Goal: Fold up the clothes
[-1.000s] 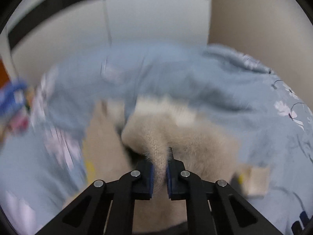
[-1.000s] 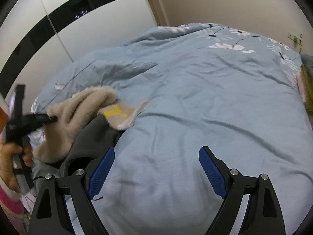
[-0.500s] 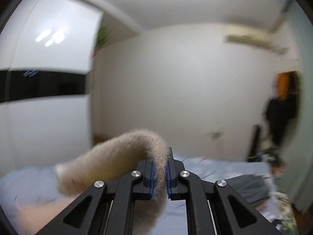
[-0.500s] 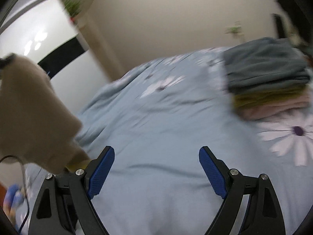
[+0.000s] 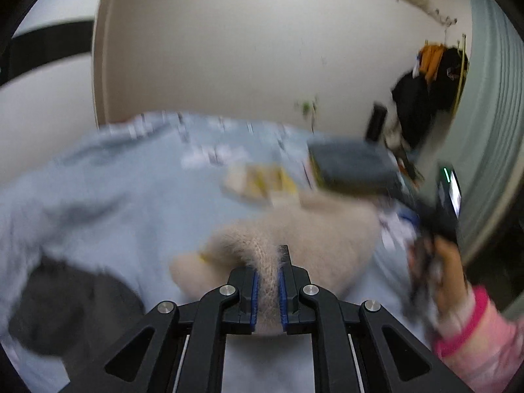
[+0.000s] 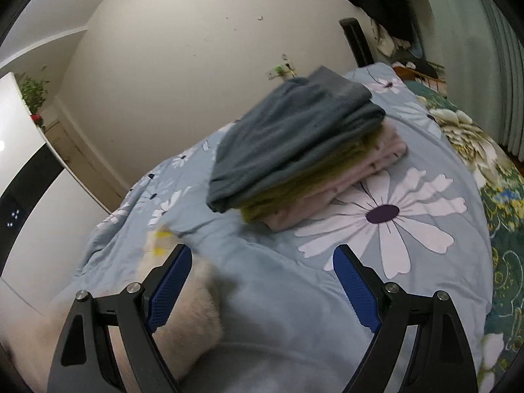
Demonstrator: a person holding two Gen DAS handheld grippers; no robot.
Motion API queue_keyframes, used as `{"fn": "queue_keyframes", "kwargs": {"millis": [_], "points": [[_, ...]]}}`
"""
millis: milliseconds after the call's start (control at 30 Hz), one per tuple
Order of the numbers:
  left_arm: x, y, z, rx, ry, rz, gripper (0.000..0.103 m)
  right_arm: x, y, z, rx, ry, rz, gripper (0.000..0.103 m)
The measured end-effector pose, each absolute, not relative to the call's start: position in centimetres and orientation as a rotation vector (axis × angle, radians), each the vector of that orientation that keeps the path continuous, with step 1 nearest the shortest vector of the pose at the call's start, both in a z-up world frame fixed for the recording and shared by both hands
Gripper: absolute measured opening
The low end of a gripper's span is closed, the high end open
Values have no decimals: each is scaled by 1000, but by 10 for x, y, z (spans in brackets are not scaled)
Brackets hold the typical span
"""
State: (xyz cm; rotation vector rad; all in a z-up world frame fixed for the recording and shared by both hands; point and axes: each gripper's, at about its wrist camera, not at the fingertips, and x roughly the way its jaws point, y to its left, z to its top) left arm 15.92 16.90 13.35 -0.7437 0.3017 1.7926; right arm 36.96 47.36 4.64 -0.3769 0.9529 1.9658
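Note:
My left gripper (image 5: pixel 268 283) is shut on a fuzzy beige sweater (image 5: pixel 314 229) that lies spread over the blue floral duvet (image 5: pixel 98 196), with a yellow-marked part (image 5: pixel 262 181) farther off. My right gripper (image 6: pixel 262 281) is open and empty above the duvet (image 6: pixel 278 288); the beige sweater (image 6: pixel 193 301) lies under its left finger. A folded stack (image 6: pixel 294 150) of grey, olive and pink clothes sits ahead of it, and shows blurred in the left wrist view (image 5: pixel 353 167).
A dark grey garment (image 5: pixel 65 308) lies at the lower left on the bed. The hand with the right gripper (image 5: pixel 439 229) is at the right. A green floral bedspread (image 6: pixel 491 196) borders the duvet. Walls, wardrobe (image 6: pixel 29 196) and hanging clothes (image 5: pixel 425 82) stand behind.
My left gripper swung the sweater up off the dark garment and down onto the bed to the right. My right gripper moved right toward the folded stack, still open.

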Motion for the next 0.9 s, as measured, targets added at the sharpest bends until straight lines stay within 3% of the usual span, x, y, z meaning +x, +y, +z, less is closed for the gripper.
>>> {"fn": "queue_keyframes", "kwargs": {"millis": [167,367,500,533,667,900], "points": [[193,159,94,-863,334,1696,11,348,466,47,-448,932,2039,89],[171,138,100,-951,199,1661,18,315,456,67,-574,810,2191,89],[150,118,115,-926,114,1716,53,286,461,79,-753,700,2277,89],[141,116,114,-942,76,1732,57,279,463,82,-799,671,2297,89],[100,124,96,-1102,-40,1797,58,248,469,89,-972,575,2361,89],[46,148,26,-1512,-335,1641,56,191,498,73,-1189,612,2331,89]]}}
